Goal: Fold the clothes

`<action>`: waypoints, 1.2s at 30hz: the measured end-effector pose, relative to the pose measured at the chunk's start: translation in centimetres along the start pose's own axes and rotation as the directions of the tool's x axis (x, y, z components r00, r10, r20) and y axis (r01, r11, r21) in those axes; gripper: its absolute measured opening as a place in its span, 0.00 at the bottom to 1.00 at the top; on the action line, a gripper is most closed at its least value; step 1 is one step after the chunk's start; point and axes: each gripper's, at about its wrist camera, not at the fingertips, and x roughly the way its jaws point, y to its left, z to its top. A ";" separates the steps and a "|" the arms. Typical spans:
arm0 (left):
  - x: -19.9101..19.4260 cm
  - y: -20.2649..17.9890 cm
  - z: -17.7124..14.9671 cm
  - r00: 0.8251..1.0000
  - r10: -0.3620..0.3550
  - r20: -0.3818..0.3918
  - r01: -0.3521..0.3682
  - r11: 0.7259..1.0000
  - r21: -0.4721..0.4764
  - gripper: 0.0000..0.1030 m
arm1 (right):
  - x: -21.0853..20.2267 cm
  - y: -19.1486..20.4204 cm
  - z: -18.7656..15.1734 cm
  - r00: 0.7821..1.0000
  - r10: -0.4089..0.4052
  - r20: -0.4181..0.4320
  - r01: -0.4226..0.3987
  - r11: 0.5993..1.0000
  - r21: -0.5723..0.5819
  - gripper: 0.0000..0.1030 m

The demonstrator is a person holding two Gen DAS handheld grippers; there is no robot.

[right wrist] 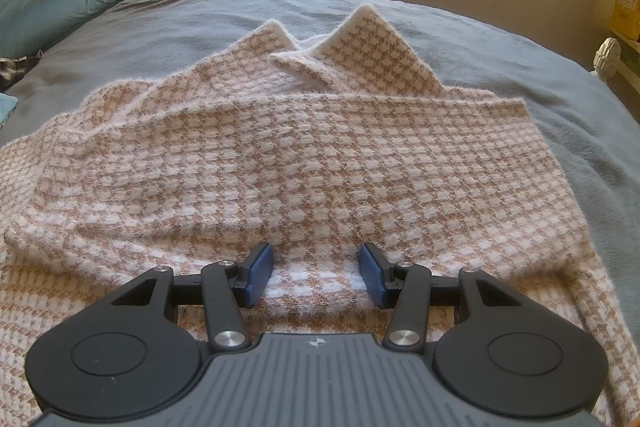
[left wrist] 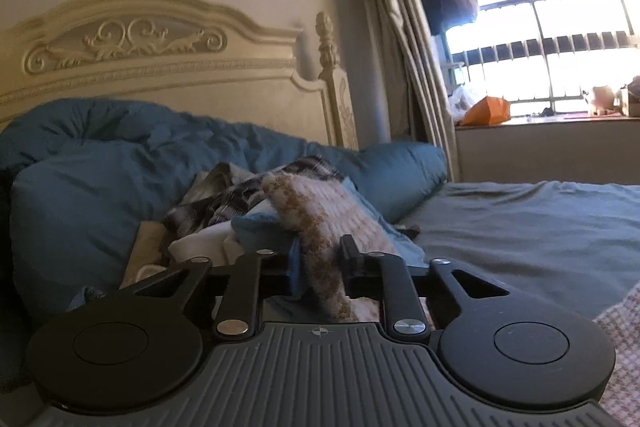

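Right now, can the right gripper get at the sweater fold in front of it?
Probably yes. The right gripper is open just above the sweater, with nothing between its blue pads and the fabric.

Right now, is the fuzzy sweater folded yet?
Partly. The tan-and-white houndstooth knit sweater lies on the grey bed sheet with one layer folded over. The left gripper is pinching a fold of it; the right gripper sits open on it. A pile of other clothes still waits.

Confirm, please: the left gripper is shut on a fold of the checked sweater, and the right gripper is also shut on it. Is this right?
Only partly. The left gripper is shut on the checked sweater, but the right wrist view shows the right gripper open, its pads apart over the fabric.
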 end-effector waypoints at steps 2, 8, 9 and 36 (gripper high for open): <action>-0.7 -0.4 0.1 0.999 -0.019 0.037 0.019 1.000 0.016 0.12 | -0.1 0.1 0.0 1.000 -0.001 0.001 0.001 1.000 0.001 0.49; -3.8 -3.3 0.7 0.971 -0.166 0.172 0.154 0.985 0.081 0.10 | -0.1 0.1 -0.1 1.000 -0.005 0.003 0.005 1.000 0.002 0.50; -4.4 -4.1 0.8 0.960 -0.201 0.193 0.186 0.978 0.096 0.10 | -0.1 0.1 -0.1 1.000 -0.006 0.004 0.006 1.000 0.002 0.50; -9.5 -16.1 -5.7 0.597 -0.797 -0.096 0.774 0.539 0.332 0.57 | -0.1 -1.8 2.2 0.989 0.122 -0.086 -0.113 0.989 0.099 0.57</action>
